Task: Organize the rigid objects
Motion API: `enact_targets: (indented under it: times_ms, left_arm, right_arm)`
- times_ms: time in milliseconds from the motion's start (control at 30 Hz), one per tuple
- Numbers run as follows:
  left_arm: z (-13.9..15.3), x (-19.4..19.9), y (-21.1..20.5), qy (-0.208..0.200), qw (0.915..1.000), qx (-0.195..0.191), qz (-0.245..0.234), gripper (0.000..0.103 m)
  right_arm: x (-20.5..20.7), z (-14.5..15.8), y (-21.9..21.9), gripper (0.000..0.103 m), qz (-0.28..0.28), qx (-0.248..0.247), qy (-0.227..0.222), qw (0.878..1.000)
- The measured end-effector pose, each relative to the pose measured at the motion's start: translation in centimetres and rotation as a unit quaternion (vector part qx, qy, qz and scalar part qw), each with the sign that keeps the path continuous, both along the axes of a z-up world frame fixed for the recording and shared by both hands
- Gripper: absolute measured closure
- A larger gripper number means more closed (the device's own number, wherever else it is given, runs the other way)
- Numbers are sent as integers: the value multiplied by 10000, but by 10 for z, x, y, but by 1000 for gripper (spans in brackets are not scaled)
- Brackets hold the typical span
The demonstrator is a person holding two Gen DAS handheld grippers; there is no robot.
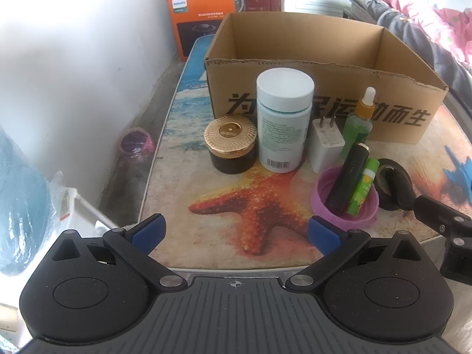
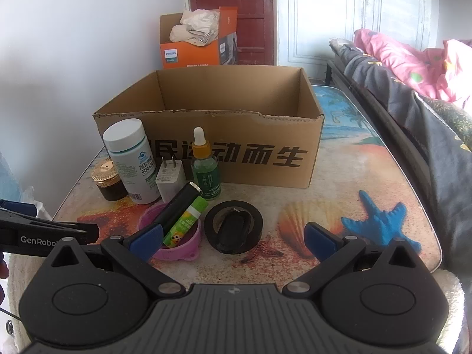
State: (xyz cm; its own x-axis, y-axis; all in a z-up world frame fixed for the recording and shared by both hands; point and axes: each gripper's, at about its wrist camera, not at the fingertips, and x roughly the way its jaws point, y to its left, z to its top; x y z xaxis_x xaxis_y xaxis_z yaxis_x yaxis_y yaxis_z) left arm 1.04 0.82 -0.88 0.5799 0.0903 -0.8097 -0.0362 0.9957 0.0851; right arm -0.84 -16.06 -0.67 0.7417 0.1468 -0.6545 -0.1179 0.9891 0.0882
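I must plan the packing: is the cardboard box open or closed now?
Open. The cardboard box has no flaps over its top, and both views show its bare inner walls.

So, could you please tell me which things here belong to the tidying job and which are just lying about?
For the job:
cardboard box
white bottle
gold-lidded jar
white charger
green dropper bottle
black tube
green stick
purple cup
black tape roll

Lying about:
orange box
bedding
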Motion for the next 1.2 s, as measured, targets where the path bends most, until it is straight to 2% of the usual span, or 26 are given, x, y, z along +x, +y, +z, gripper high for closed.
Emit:
enact_targets:
  times_ms: [200,367,567,667,800,833,967,1200]
  left_arm:
    - [-4,4,-11,-47,9994,-124,-316,0]
    - [-3,6,-22,-308,9963,-294,-743,1]
    - [-4,8,-26,-697,9875,-790,-1170,3]
    - [-2,9,-33,-819,9828,-870,-1409,5]
    - [-5,16,-44,-784,9796,-769,-1683,10]
    - [-5,17,-47,-774,9786,-767,-1744,14]
    - [-11,25,-55,-684,9772,-732,-1875,40]
    - [-20,36,-51,-554,9761,-846,-1925,59]
  right_arm:
    - [6,-8,-9,0,-66,172,35,9998]
    - [10,-16,-22,0,-73,503,-30,9987]
    - [14,-20,-46,1,-132,1086,-106,9939]
    - [16,-21,-58,5,-118,1388,-135,9902]
    - [26,-21,-70,16,44,1976,-79,9802]
    - [30,-21,-72,21,102,2129,-46,9770]
    - [51,-22,-68,31,381,2573,99,9655]
    - [84,-28,-40,44,870,2524,351,9630]
